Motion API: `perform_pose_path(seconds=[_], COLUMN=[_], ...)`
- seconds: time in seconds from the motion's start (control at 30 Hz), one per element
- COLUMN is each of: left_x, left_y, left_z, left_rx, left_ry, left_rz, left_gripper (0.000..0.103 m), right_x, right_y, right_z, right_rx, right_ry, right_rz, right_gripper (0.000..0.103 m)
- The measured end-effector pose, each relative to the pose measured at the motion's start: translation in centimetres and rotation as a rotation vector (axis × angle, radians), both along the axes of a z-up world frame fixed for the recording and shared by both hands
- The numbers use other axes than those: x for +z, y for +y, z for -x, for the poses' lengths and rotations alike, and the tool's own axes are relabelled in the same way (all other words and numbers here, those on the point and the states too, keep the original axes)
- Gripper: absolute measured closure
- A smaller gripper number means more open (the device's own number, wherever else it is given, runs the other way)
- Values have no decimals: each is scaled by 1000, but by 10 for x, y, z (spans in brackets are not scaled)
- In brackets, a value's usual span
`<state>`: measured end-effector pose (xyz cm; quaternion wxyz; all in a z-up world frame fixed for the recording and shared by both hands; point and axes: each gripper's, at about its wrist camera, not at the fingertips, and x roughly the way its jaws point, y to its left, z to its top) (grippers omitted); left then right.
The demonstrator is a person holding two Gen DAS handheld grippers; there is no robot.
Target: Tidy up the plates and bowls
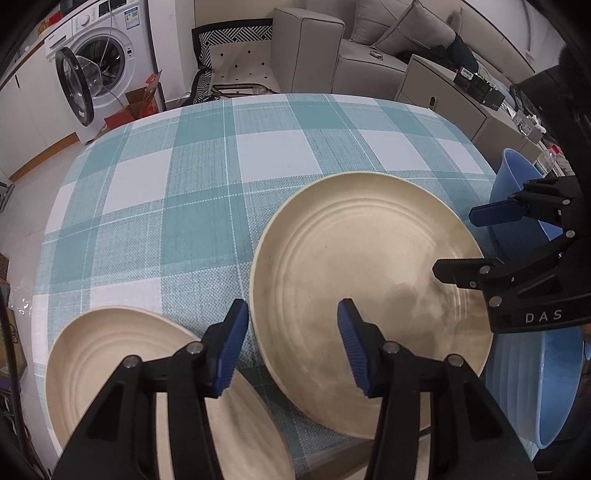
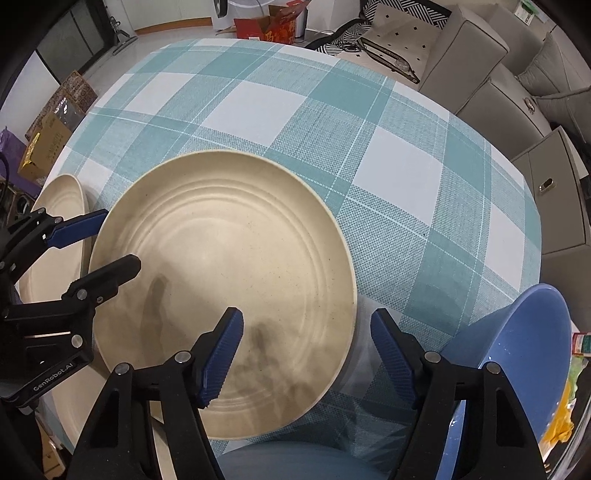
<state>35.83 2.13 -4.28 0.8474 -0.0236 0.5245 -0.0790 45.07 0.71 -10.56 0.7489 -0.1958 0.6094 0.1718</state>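
A large cream plate [image 1: 369,288] [image 2: 229,266] lies flat on the teal checked tablecloth [image 1: 207,177]. My left gripper [image 1: 291,347] [image 2: 96,251] straddles its left rim, one finger outside and one over the plate, open with a gap to the rim. My right gripper [image 2: 308,354] [image 1: 476,242] straddles the right rim the same way, open, pads off the rim. A second cream plate [image 1: 110,362] [image 2: 55,236] lies to the left, partly under my left gripper. Two blue bowls [image 1: 517,177] [image 1: 535,384] sit at the right table edge, one also in the right wrist view [image 2: 524,339].
The table's far half shows bare cloth [image 2: 332,129]. Beyond it stand a grey sofa [image 1: 369,48], a washing machine [image 1: 99,66] with its door open, and cardboard boxes [image 2: 273,26] on the floor. A grey cabinet [image 2: 554,192] stands close to the right edge.
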Motion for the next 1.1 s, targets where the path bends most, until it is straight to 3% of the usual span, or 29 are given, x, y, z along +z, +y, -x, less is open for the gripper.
perform_pose_path(seconds=[0.33,0.7,0.83,1.1], left_x=[-4,-6,-9,-8], left_y=[2,3,3,3], left_z=[2,4,4,4], left_rx=[-3,-7,-11,-12], left_ry=[11,16,21,20], left_rz=[7,-2,-3,-19], left_gripper=[60,68,68,72], right_x=[-9,-9,-13,-16], right_y=[8,4,5,6], right_z=[3,3,5,5], right_rx=[39,44,58,48], right_ry=[-7,-6,-13,-15], right_rz=[40,56,107,121], right_gripper=[31,48,54,58])
